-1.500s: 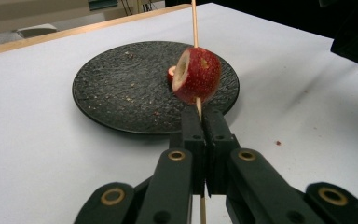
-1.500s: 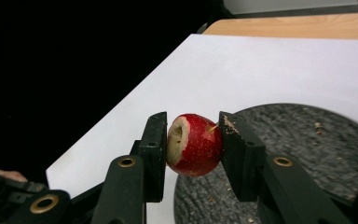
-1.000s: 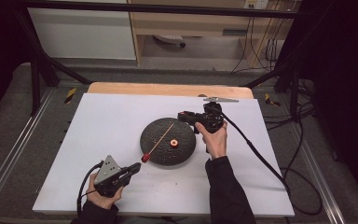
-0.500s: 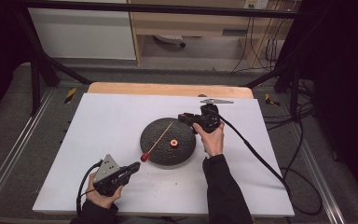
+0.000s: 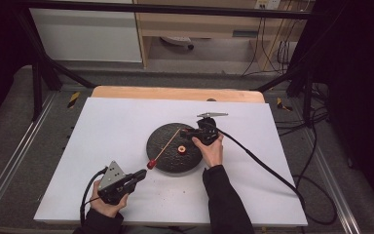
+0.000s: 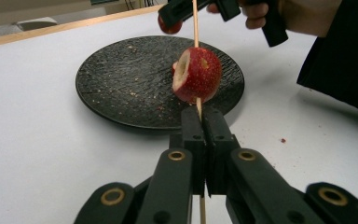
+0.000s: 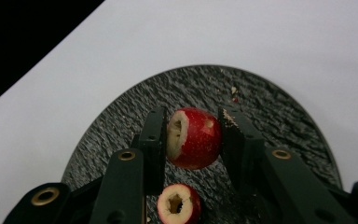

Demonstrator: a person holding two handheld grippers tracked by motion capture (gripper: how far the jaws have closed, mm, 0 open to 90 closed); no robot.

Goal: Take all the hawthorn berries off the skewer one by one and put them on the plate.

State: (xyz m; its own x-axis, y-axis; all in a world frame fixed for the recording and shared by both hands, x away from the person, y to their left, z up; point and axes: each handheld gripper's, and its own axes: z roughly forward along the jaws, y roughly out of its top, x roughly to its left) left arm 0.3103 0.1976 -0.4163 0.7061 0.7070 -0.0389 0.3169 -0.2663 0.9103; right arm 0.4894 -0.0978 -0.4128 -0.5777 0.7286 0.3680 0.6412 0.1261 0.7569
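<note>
A black round plate [image 5: 165, 139] lies mid-table. My left gripper [image 5: 141, 173] is shut on the near end of a thin wooden skewer [image 5: 168, 144]. A cored red fruit [image 6: 196, 74] is threaded on the skewer just beyond the jaws [image 6: 204, 116]. The skewer slants up over the plate toward my right gripper [image 5: 189, 135]. That gripper [image 7: 191, 126] is shut on a second cored red fruit [image 7: 193, 137] and holds it above the plate near the skewer's far tip. A third fruit piece [image 7: 177, 205] lies on the plate below it.
Crumbs dot the plate and the white tabletop [image 5: 102, 131]. The right gripper's cable [image 5: 268, 168] trails off the right edge. A wooden strip [image 5: 175, 92] runs along the table's far edge, with black frame legs and shelving beyond.
My right gripper, with its fruit, has shifted slightly left and nearer, toward the skewer's tip. The left gripper and skewer have held still.
</note>
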